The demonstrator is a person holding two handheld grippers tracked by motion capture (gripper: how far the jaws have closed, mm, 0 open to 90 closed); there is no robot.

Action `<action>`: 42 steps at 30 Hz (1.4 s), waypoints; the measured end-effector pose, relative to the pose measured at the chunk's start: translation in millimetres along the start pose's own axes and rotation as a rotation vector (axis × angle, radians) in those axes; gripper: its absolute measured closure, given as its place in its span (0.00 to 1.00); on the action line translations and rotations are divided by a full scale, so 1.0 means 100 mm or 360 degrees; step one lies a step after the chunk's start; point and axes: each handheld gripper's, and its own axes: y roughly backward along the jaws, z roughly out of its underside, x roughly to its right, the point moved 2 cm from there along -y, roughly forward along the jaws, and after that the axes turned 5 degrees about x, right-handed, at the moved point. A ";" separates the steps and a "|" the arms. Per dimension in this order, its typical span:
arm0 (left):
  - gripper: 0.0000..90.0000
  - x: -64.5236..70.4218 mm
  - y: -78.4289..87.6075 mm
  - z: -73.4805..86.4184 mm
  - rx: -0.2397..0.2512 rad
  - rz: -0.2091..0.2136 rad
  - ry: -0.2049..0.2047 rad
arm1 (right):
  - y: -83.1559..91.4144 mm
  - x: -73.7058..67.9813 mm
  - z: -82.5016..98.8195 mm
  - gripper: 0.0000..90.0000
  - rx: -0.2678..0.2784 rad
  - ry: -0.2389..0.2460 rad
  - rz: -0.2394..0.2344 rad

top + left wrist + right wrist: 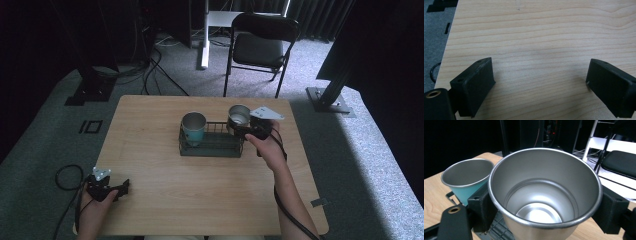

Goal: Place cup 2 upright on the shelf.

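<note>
The steel cup (545, 195) sits upright between the two black jaws of the right gripper (545, 205), which pinch its wall from either side just under the rolled rim. In the high view this steel cup (239, 115) is at the right end of the black wire basket (211, 146), over or just inside that end; whether its base rests on the basket floor cannot be told. The right gripper (245, 129) comes at it from the near right, with the person's right hand (270, 146) behind it.

At the basket's left end stands a teal cup (194, 128), upright and open-mouthed, its lower part behind the basket's wire wall. In the right gripper view the teal cup (467, 178) is just beside the steel cup, their rims close but apart, with the basket's wire (451, 196) showing below it.

The basket stands near the middle of the wooden table (150, 150), toward the far edge. Well away from the basket, at the table's near left corner, the left gripper (123, 187) lies low over bare wood with its jaws spread wide around nothing; the left hand (95, 200) holds it. Beyond the basket, past the table's far edge, a black folding chair (260, 45) stands on the grey carpet.
</note>
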 end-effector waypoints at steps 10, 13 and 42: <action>0.09 0.00 0.00 0.00 0.0000 0.0000 0.0000 | -0.17 -0.11 0.07 0.20 -0.0046 0.0066 -0.0145; 0.09 0.00 0.00 0.00 0.0000 0.0000 0.0000 | -0.22 -0.13 0.11 0.20 -0.0064 0.0101 -0.0144; 0.09 0.00 0.00 0.00 0.0000 0.0001 0.0000 | -0.51 -0.24 0.41 0.20 -0.0213 0.0098 -0.0198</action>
